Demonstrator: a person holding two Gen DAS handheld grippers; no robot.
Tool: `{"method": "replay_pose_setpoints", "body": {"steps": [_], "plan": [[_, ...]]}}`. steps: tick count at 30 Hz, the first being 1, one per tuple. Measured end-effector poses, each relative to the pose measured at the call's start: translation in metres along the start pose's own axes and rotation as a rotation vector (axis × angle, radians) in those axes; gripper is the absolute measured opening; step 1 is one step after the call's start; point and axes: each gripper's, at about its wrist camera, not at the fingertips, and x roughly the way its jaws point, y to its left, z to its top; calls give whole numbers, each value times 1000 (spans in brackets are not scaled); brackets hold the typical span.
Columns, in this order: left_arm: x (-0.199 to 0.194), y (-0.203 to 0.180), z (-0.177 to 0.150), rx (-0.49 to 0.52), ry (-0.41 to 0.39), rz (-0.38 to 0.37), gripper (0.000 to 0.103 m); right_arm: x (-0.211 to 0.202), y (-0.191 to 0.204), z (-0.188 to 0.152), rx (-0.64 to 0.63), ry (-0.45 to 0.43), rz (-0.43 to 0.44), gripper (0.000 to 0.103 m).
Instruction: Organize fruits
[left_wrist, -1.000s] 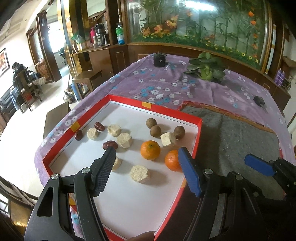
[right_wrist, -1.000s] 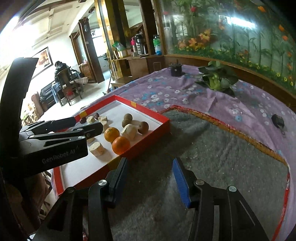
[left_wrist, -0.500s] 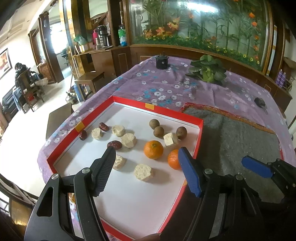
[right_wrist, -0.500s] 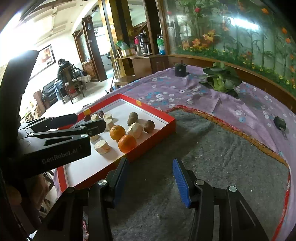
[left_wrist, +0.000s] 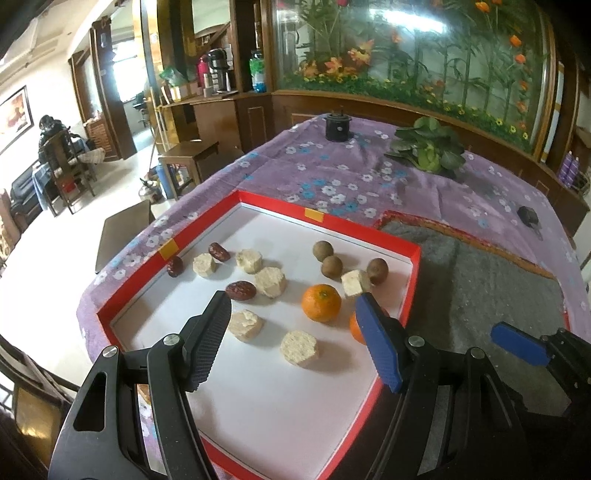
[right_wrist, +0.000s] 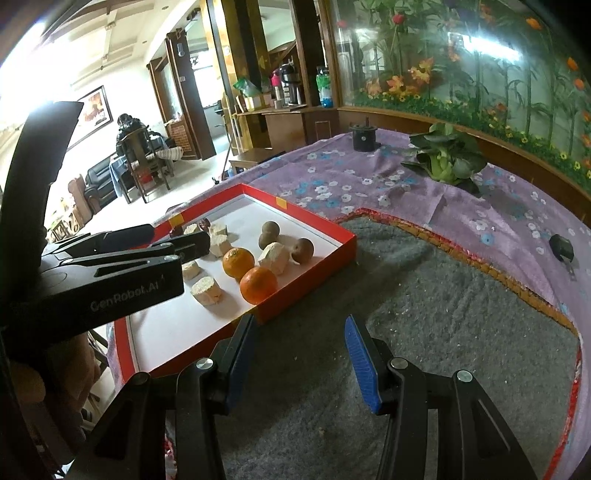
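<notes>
A purple flowered tablecloth (left_wrist: 332, 177) covers the table in a wood-panelled room, with a planted glass tank (left_wrist: 424, 55) behind and a grey felt mat (right_wrist: 424, 314) beside a red-rimmed white tray (left_wrist: 325, 218). The tray holds 2 oranges (left_wrist: 320, 302), 3 brown round fruits (left_wrist: 331, 266), red dates (left_wrist: 241, 290) and pale chunks (left_wrist: 299, 348). The left gripper (left_wrist: 291, 343) hovers over the tray, jaws wide, empty. The right gripper (right_wrist: 299, 363) hangs over the mat, jaws parted, empty. Only the right wrist view shows the left gripper's side and a seated person (right_wrist: 129, 136) clearly.
</notes>
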Motion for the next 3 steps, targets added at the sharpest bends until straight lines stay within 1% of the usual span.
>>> {"method": "replay_pose_setpoints", "body": {"steps": [3], "plan": [[1,0,0,-2,12,-2,71,0,-3,0,8,3,-5,48]]}}
